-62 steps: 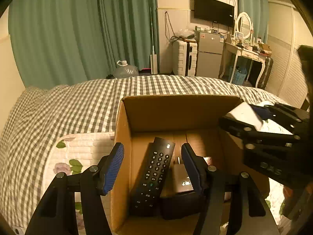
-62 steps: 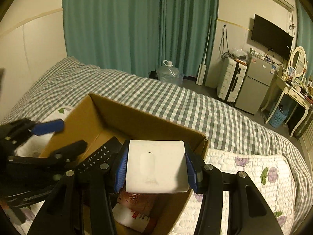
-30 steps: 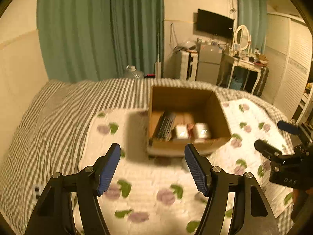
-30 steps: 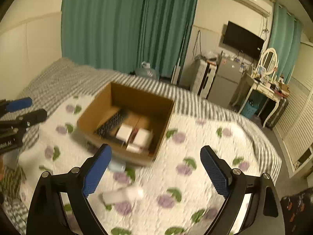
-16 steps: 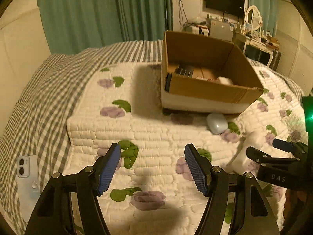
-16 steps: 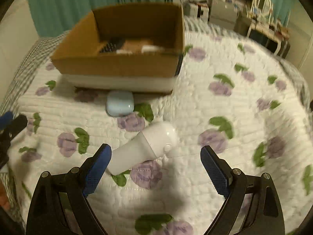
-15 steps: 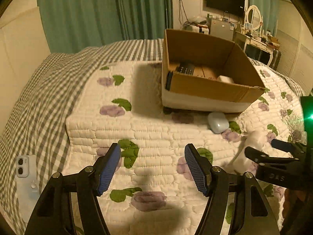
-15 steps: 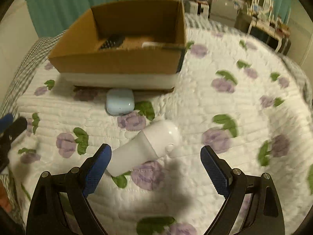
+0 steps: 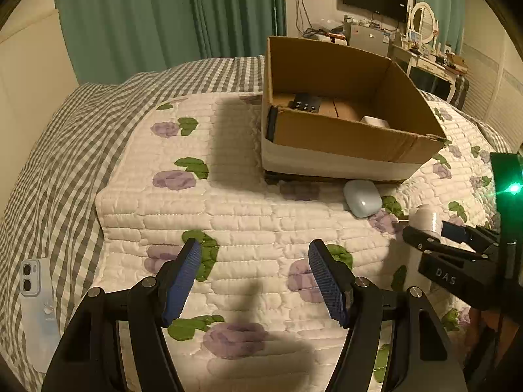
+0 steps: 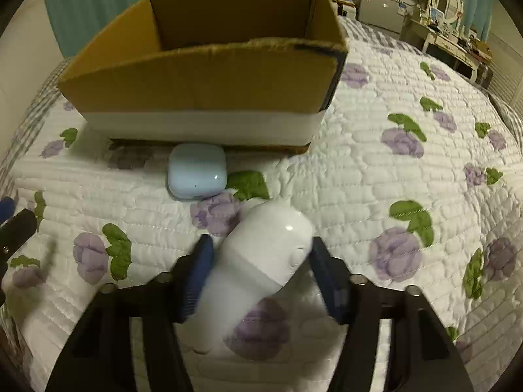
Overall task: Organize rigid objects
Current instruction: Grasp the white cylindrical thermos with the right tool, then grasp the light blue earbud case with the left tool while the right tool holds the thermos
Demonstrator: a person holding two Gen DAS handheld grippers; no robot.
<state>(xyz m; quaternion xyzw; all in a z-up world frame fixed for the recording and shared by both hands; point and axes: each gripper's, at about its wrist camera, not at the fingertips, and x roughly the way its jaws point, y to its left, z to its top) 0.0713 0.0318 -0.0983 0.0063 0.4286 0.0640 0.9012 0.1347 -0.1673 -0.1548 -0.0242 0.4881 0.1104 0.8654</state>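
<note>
A cardboard box (image 9: 343,137) stands on the floral quilt and holds a black remote (image 9: 305,102) and a white box (image 9: 374,121). A pale blue earbud case (image 10: 196,175) lies just in front of the box (image 10: 202,78); it also shows in the left wrist view (image 9: 362,198). A white handheld device (image 10: 258,261) lies on the quilt between my right gripper's (image 10: 261,274) pads, which are closing on it; the frame is blurred. Its tip shows in the left wrist view (image 9: 425,217). My left gripper (image 9: 255,281) is open and empty above the quilt.
A white phone (image 9: 36,310) lies on the checked bedcover at the left. The right gripper's body (image 9: 457,254) is at the right of the left wrist view. Green curtains, a TV and a dresser stand behind the bed.
Both grippers pulled back from the box and came down low over the quilt. The right gripper moved forward around the white device and its jaws narrowed on it.
</note>
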